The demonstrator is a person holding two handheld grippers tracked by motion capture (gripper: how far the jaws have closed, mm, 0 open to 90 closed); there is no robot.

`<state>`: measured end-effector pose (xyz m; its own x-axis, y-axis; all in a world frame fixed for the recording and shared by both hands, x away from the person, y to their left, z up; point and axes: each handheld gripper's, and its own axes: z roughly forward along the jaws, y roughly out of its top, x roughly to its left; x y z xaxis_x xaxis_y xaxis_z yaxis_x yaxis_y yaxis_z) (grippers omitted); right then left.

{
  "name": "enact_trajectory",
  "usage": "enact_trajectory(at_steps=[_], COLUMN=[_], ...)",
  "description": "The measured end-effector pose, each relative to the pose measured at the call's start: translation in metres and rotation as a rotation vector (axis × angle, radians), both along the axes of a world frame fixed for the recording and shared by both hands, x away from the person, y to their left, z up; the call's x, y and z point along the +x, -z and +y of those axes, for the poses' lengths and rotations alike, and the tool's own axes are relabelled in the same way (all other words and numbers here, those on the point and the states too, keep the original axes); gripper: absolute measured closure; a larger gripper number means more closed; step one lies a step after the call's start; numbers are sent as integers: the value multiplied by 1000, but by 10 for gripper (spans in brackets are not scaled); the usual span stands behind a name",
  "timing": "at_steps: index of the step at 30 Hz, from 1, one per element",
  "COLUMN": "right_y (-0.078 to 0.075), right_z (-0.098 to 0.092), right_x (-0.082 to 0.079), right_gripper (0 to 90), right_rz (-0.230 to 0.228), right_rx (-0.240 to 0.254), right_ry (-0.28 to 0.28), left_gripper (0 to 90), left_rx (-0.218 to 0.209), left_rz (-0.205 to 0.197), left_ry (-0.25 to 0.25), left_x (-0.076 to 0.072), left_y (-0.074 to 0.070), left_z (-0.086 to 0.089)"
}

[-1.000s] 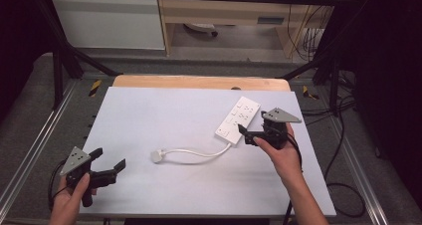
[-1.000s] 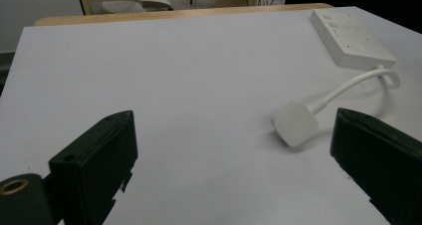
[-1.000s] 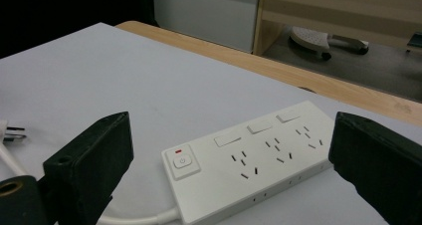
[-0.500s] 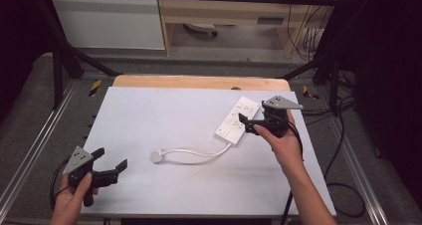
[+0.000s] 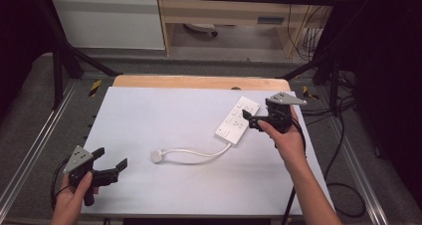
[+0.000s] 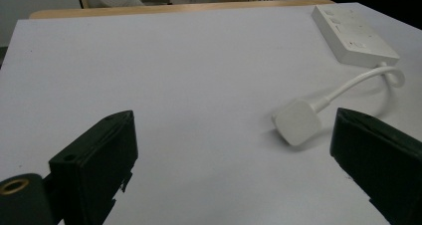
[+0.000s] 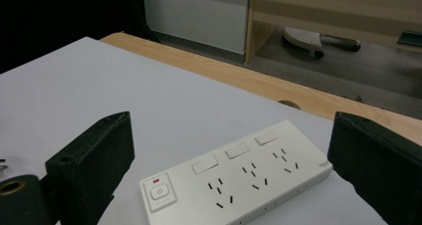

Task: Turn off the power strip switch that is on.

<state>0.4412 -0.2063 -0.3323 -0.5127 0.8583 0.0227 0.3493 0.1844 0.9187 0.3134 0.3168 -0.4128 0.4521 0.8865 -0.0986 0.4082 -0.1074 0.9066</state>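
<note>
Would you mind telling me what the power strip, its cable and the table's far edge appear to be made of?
The power strip looks like white moulded plastic, smooth and slightly glossy, with crisp slots and raised buttons. Its cable appears to be flexible white rubbery or PVC sheathing, judging by its loose curve. The table's far edge looks like light wood or wood laminate, with visible grain; which one is unclear.

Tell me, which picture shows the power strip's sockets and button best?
The right gripper view: the power strip lies close, sockets and button clear. The high view shows it small beside the right tool; the left gripper view catches one end.
</note>
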Motion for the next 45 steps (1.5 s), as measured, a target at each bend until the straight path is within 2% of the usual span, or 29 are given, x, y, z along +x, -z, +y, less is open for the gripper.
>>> enact_trajectory(at_steps=[6, 11, 21, 27, 41, 45], right_y=[-2, -4, -9, -8, -8, -11], right_z=[2, 8, 11, 13, 19, 20], right_x=[5, 11, 21, 25, 32, 35], right_gripper=[65, 113, 293, 394, 618, 699], right_rz=[5, 3, 9, 11, -33, -45], right_rx=[-14, -28, -38, -63, -88, -87], right_ry=[-5, -16, -25, -27, -30, -15], left_gripper=[48, 48, 48, 48, 48, 48], left_rx=[1, 5, 5, 5, 6, 9], left_rz=[-1, 2, -2, -4, -2, -1], left_ry=[-3, 2, 3, 3, 11, 15], left_x=[-1, -1, -2, -2, -2, -2], left_y=[0, 0, 0, -1, 0, 0], left_z=[-1, -2, -1, 0, -2, -2])
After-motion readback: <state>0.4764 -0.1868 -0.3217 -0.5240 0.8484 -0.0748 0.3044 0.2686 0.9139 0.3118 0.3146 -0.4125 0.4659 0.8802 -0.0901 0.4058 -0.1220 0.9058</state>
